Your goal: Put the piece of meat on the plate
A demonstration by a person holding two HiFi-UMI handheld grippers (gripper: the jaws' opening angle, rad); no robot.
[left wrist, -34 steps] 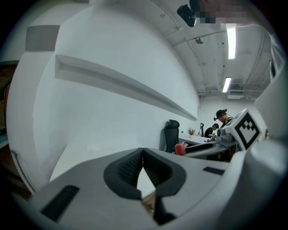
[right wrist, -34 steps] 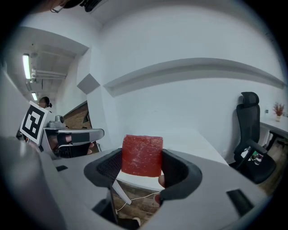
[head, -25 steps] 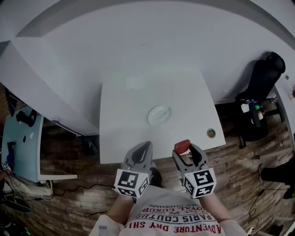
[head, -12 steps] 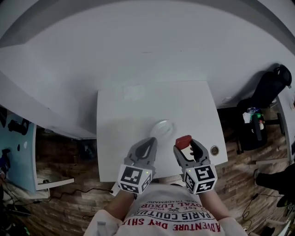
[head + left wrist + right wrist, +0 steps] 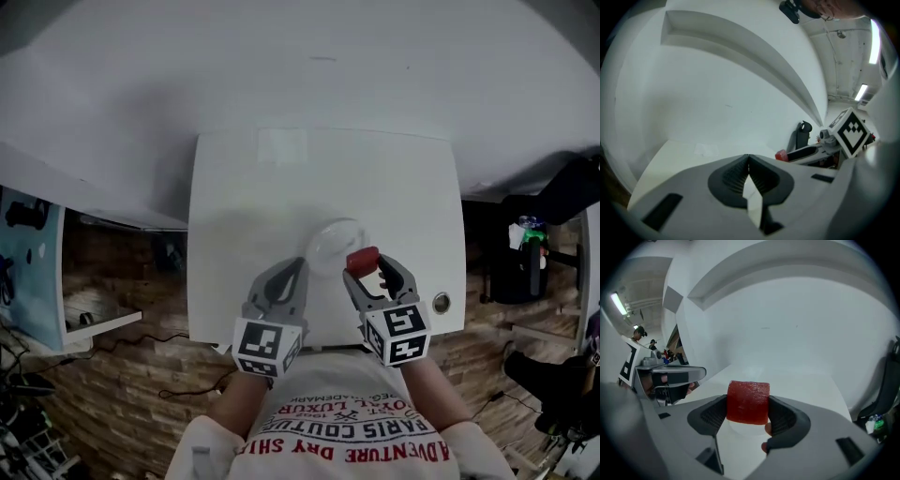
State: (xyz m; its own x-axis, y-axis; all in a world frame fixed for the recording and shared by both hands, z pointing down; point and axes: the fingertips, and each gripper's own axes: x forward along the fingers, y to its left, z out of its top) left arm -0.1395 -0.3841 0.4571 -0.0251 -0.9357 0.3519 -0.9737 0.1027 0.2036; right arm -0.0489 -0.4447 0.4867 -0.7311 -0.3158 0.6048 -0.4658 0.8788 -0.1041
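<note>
My right gripper [image 5: 367, 268] [image 5: 748, 412] is shut on a red block of meat [image 5: 362, 262] [image 5: 748, 401], held just at the near right rim of the small white plate [image 5: 333, 242] on the white table [image 5: 244, 197]. In the right gripper view the plate [image 5: 740, 428] shows pale below the meat, between the jaws. My left gripper [image 5: 290, 277] [image 5: 749, 169] is shut and holds nothing, hovering over the table to the left of the plate. From the left gripper view the meat [image 5: 781, 155] and the right gripper's jaw show to the right.
A small round metal fitting [image 5: 440, 303] sits in the table's near right corner. A black chair [image 5: 562, 197] and a cluttered stand [image 5: 530, 244] are on the wooden floor to the right. A white wall rises behind the table. A pale blue desk [image 5: 23, 272] stands to the left.
Both grippers have moved forward over the table. The right one has carried the meat from the table's near edge up to the plate's rim. The view has shifted closer above the table.
</note>
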